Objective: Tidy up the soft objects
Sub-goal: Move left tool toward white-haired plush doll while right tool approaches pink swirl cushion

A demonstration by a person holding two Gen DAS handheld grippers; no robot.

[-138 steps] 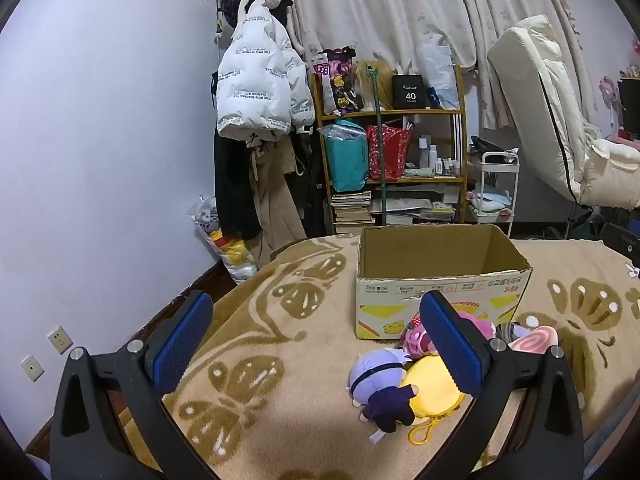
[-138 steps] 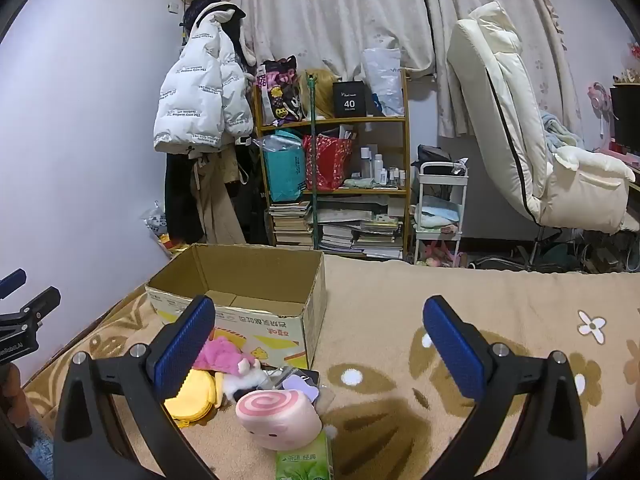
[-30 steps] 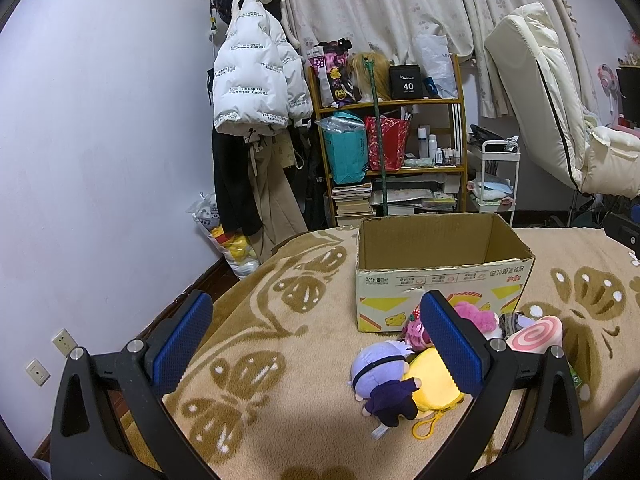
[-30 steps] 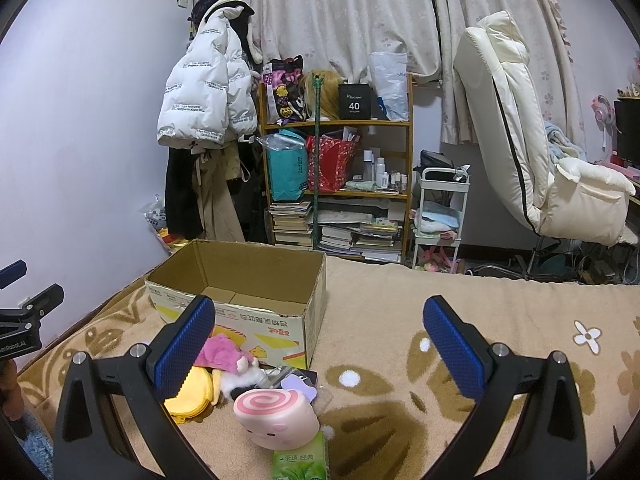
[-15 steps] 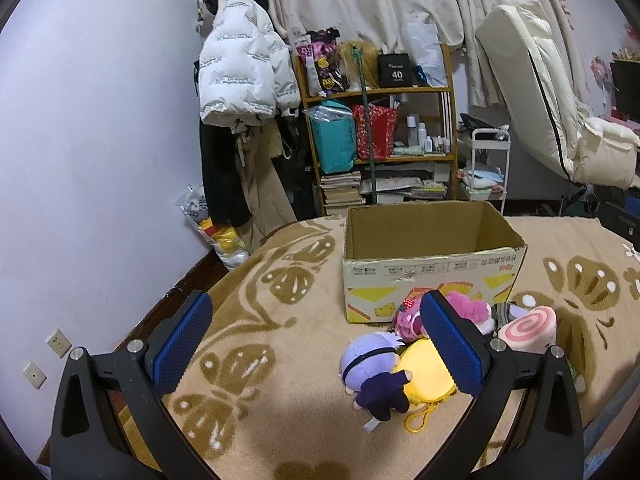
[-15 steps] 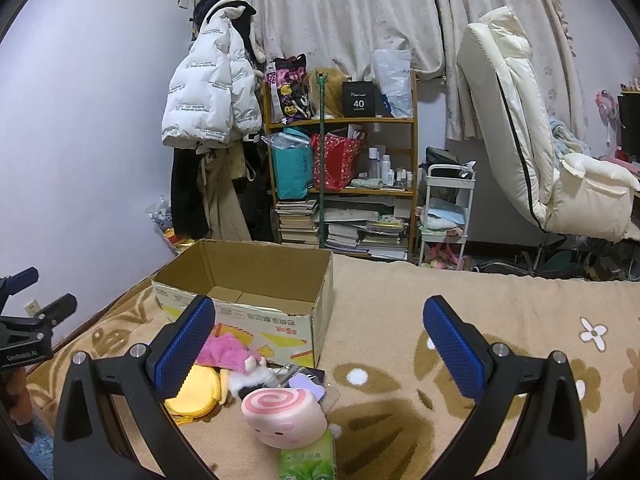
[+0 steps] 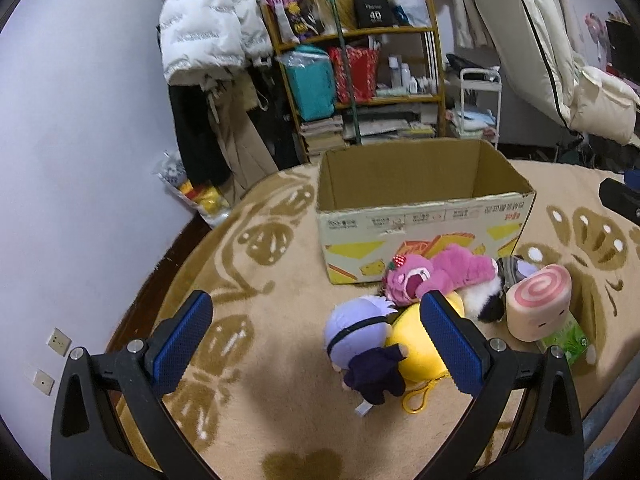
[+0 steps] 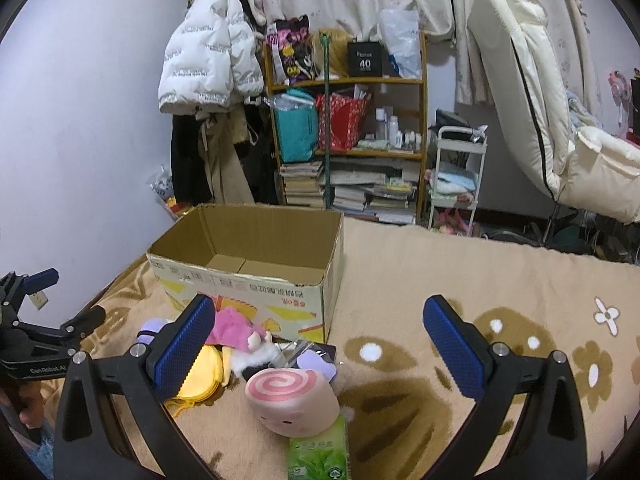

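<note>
Both tools empty, nothing packed yet; the cardboard box (image 7: 420,216) is seen open and bare inside, set mid-blanket with the toy pile touching its near wall. Left gripper (image 7: 316,340) is held spread wide above the blanket (image 7: 256,280), nothing pinched. Under its right finger the purple-haired doll (image 7: 360,340) is pressed against the yellow plush (image 7: 416,348), so a closing grab there could catch both, or only the doll's hair, and one would likely be dropped short of the box. The yellow plush's cord loop (image 7: 416,398) could be snagged on a finger. The pink plush (image 7: 440,276) is laid across a black-and-white furry toy (image 7: 486,300); if it is pulled by one limb, the neighbours would probably be dragged along. The swirl-roll cushion (image 8: 292,400) is rested partly on the green tissue pack (image 8: 320,452) near the blanket's front edge; being round and squashy, it may be squeezed out of the pads, and the pack may be knocked off that edge. Right gripper (image 8: 320,344) is also held spread wide, empty, above the cushion and the blanket right of the box. With both tools aimed at one small pile, a collision is possible. The box wall looks light; it could be shoved by a low carry.
</note>
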